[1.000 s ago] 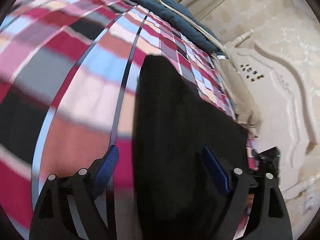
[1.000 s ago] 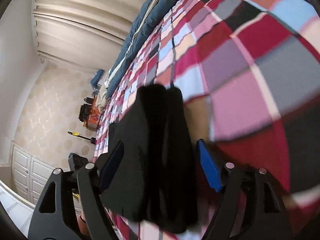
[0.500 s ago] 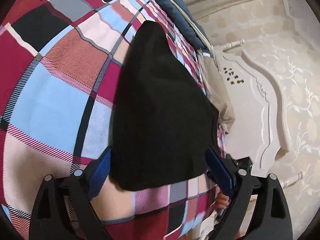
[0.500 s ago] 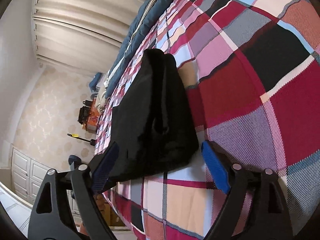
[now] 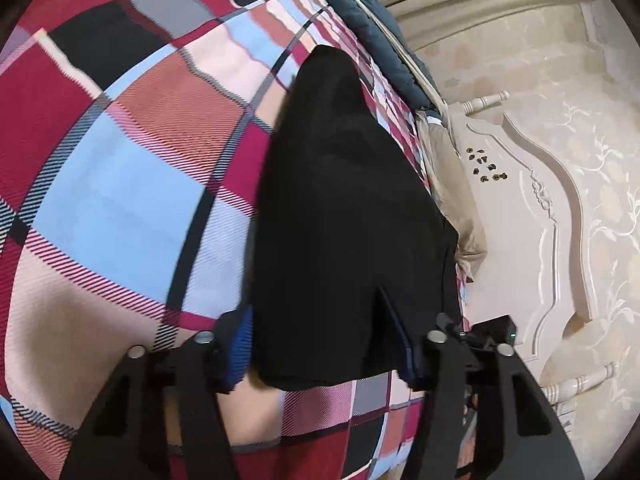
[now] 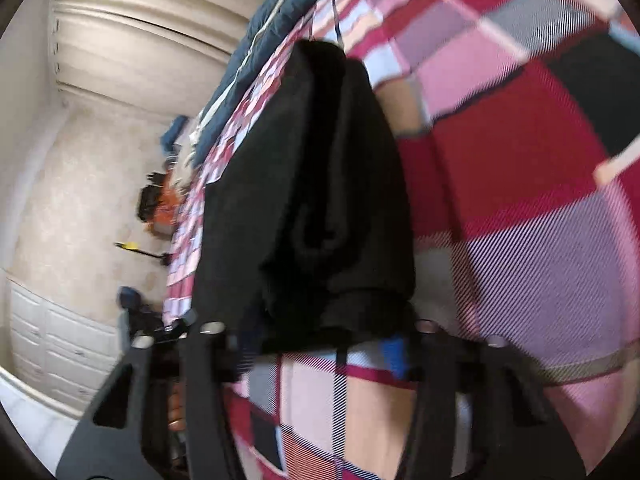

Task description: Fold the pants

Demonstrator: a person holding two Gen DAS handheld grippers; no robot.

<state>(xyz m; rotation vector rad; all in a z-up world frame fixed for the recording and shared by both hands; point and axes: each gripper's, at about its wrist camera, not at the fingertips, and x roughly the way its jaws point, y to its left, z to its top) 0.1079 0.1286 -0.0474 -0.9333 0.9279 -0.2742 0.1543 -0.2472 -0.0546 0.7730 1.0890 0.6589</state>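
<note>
Folded black pants (image 5: 344,216) lie lengthwise on a plaid bed cover (image 5: 120,200), running away from me. My left gripper (image 5: 320,344) straddles their near end on the left side. Its jaws are closing, and the right blue pad (image 5: 394,336) digs into the cloth while the left pad touches the pants' edge. In the right wrist view the same pants (image 6: 312,184) bunch up between the fingers of my right gripper (image 6: 324,348). Those jaws are closing too, with the cloth squeezed between them. The picture is blurred there.
A dark blue quilt (image 5: 368,12) lines the far edge of the bed. A carved white headboard (image 5: 532,216) and a beige cloth (image 5: 452,184) stand at the right. The right wrist view shows curtains (image 6: 132,40), white cabinets (image 6: 60,344) and an orange-black object (image 6: 160,208).
Both grippers came forward onto the near end of the pants. Their jaws went from wide apart to narrowed on the cloth, which now bunches between the pads.
</note>
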